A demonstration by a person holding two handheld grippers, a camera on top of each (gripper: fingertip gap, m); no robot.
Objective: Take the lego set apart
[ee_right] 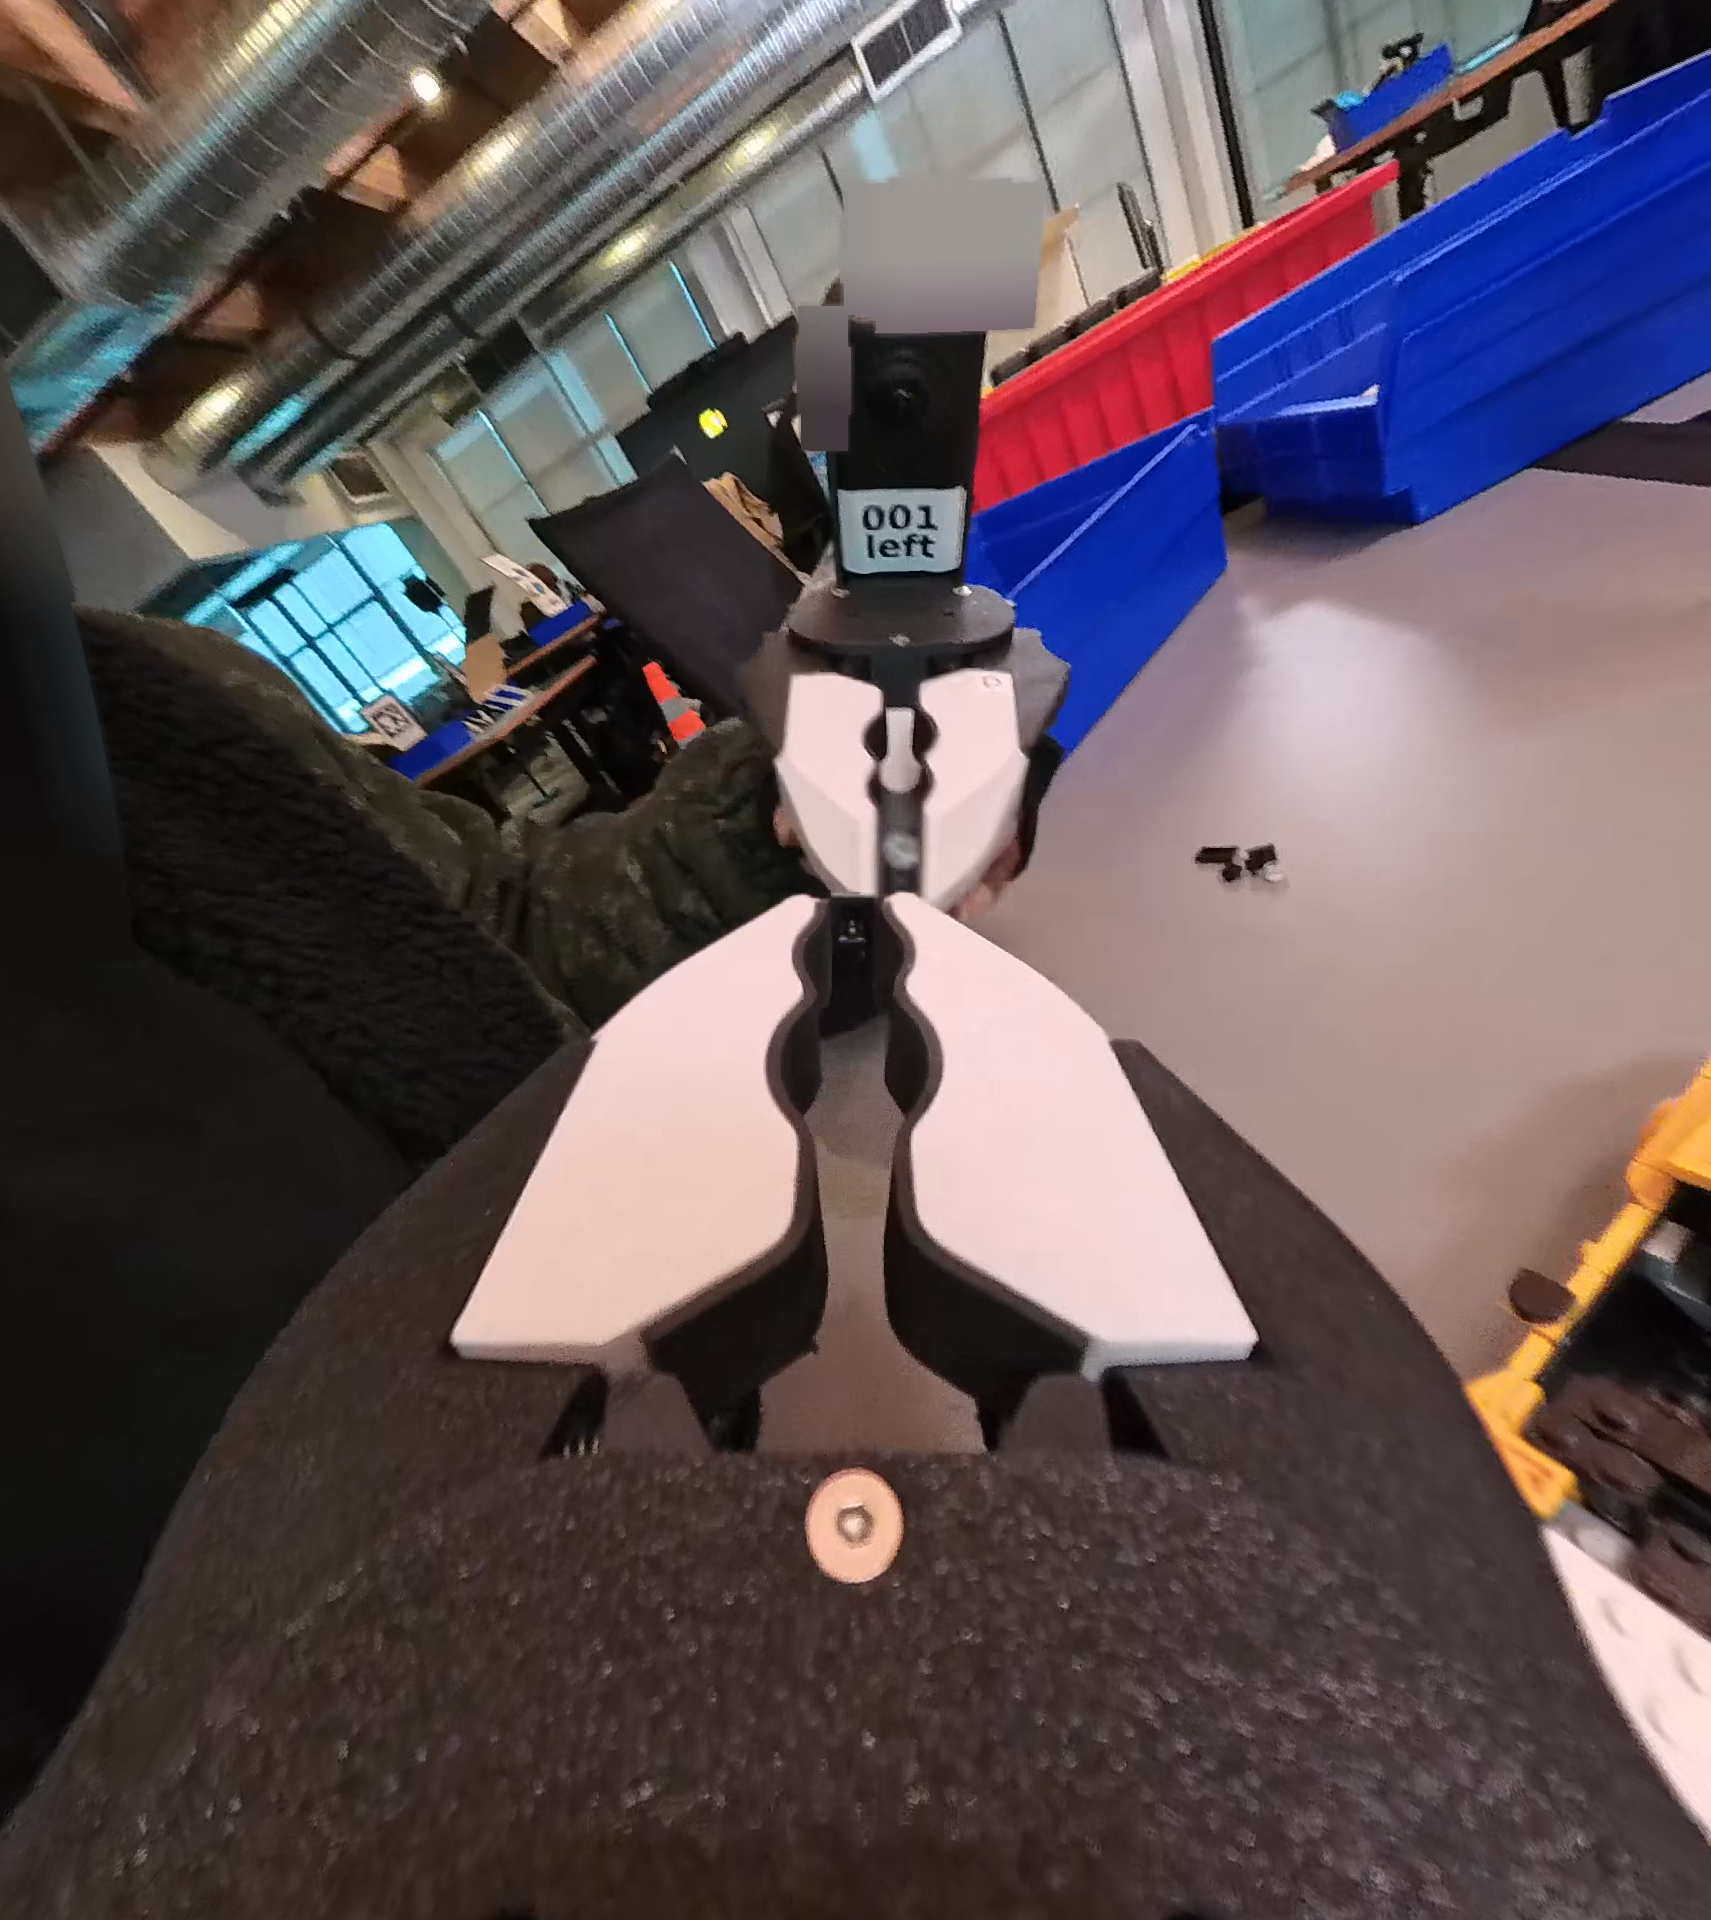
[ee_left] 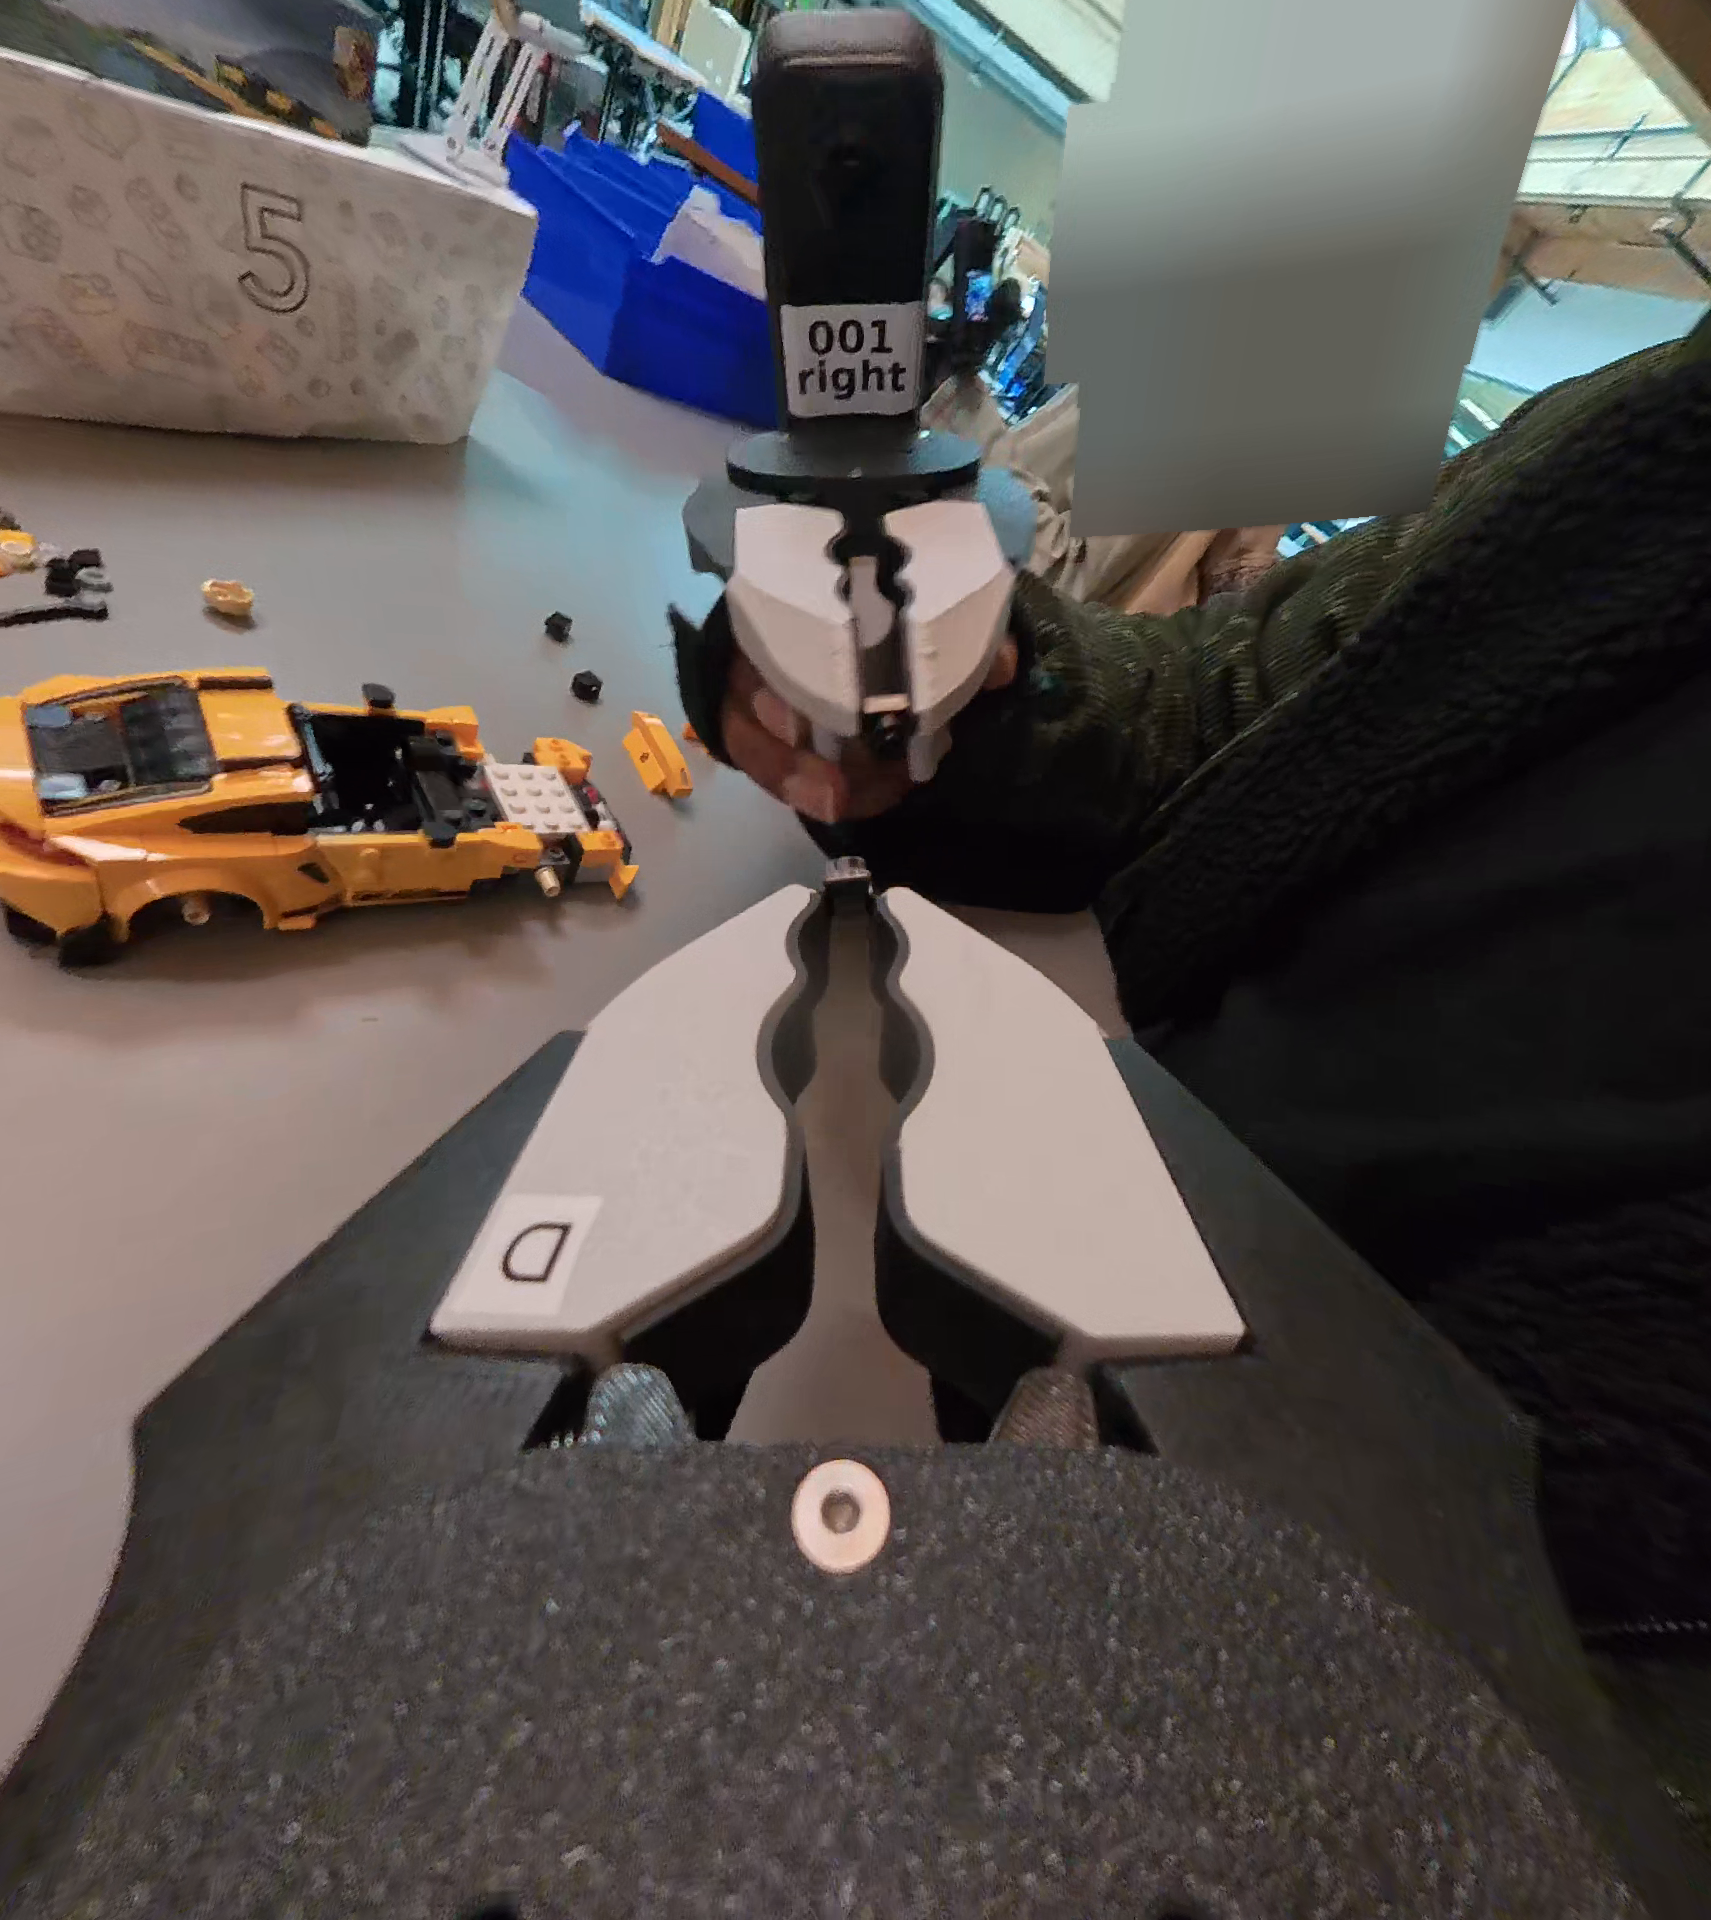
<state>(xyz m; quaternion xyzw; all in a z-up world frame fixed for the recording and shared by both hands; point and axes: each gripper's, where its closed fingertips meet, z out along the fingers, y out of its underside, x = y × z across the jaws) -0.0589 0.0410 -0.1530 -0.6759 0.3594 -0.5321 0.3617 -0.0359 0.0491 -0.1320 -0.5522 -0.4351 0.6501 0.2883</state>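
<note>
Sitting on the grey table, the yellow lego car is partly stripped, roof and wheels off, with loose pieces scattered beyond it near a white box. The left gripper and right gripper face each other tip to tip beside the car, each pinched onto a small dark piece. Blue bins stand behind.

Grey tabletop. White patterned box at the far left edge, upright. Blue bins stacked along the far side, a red bin behind them. Background: ceiling ducts, windows.
</note>
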